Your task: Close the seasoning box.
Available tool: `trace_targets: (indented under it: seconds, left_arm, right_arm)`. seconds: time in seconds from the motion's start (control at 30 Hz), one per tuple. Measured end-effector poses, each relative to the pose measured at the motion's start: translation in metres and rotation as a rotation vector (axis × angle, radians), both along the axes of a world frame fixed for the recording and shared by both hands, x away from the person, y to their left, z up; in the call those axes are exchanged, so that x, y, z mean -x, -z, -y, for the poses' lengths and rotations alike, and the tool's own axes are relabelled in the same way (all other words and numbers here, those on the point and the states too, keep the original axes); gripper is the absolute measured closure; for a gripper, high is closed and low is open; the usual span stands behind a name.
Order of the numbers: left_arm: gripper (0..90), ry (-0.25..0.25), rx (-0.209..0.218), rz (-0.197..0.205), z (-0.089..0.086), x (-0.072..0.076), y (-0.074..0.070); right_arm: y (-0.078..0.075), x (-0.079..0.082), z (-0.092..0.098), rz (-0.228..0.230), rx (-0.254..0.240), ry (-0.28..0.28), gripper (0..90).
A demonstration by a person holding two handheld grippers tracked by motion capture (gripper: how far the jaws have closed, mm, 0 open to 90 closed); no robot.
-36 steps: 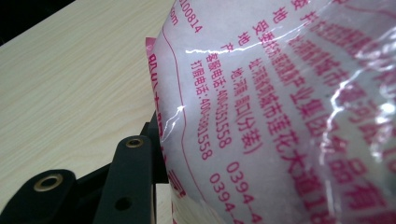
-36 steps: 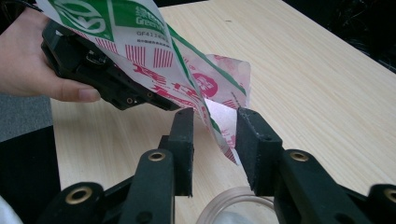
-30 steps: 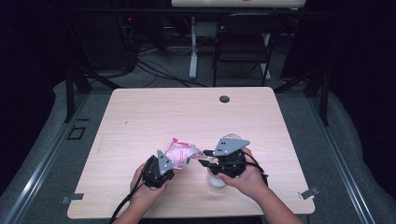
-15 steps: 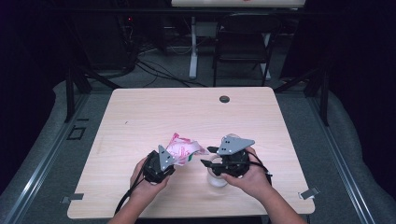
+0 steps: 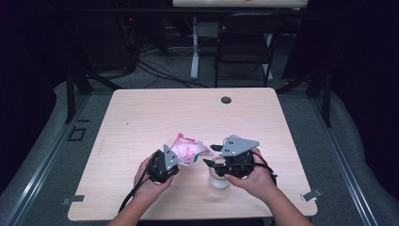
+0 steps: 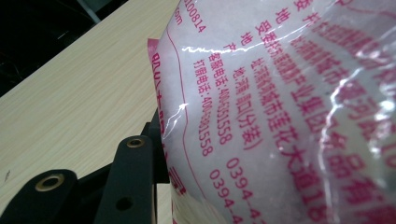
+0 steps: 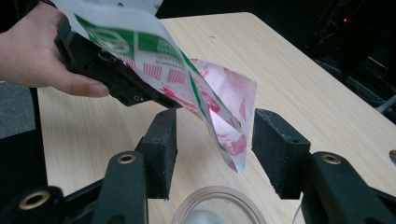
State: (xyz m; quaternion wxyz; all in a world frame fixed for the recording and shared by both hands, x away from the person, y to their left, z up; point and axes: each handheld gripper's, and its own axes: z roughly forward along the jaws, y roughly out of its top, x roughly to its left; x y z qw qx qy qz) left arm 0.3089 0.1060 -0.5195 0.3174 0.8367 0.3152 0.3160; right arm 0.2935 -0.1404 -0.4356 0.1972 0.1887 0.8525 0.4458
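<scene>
A crinkly plastic bag (image 5: 188, 149) with pink and red print, green on one face, hangs just above the table between my hands. My left gripper (image 5: 178, 161) is shut on it. In the left gripper view the bag (image 6: 289, 116) is pressed close beside one black finger (image 6: 133, 172). My right gripper (image 5: 211, 155) is open and its jaws have just been opening. In the right gripper view the bag's lower corner (image 7: 229, 140) hangs loose between the pads of my right gripper (image 7: 217, 135). A clear round cup (image 5: 219, 179) stands under my right gripper, its rim (image 7: 215, 193) below the jaws.
The wooden table (image 5: 141, 117) has a black grommet (image 5: 226, 100) near its far edge. A dark folding chair (image 5: 244, 42) and floor cables (image 5: 155, 70) lie beyond it. A cable (image 5: 129, 200) trails from the left gripper over the front edge.
My right gripper's jaws have spread apart around the bag's corner. The bag has sagged slightly toward the left gripper. Both hands stay about where they were.
</scene>
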Motion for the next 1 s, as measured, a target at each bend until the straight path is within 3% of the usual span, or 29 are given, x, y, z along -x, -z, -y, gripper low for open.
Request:
trace_targets:
  seconds: [0.47,1.0]
  left_arm:
    - [59.0,0.025,-0.025,-0.015,0.01,-0.002,0.001]
    - [59.1,0.018,-0.039,-0.023,0.008,-0.005,0.002]
  right_arm:
    - [-0.012,0.005,-0.004,0.036,0.005,-0.023,54.7]
    - [-0.013,0.011,-0.009,0.047,0.036,-0.067,76.1]
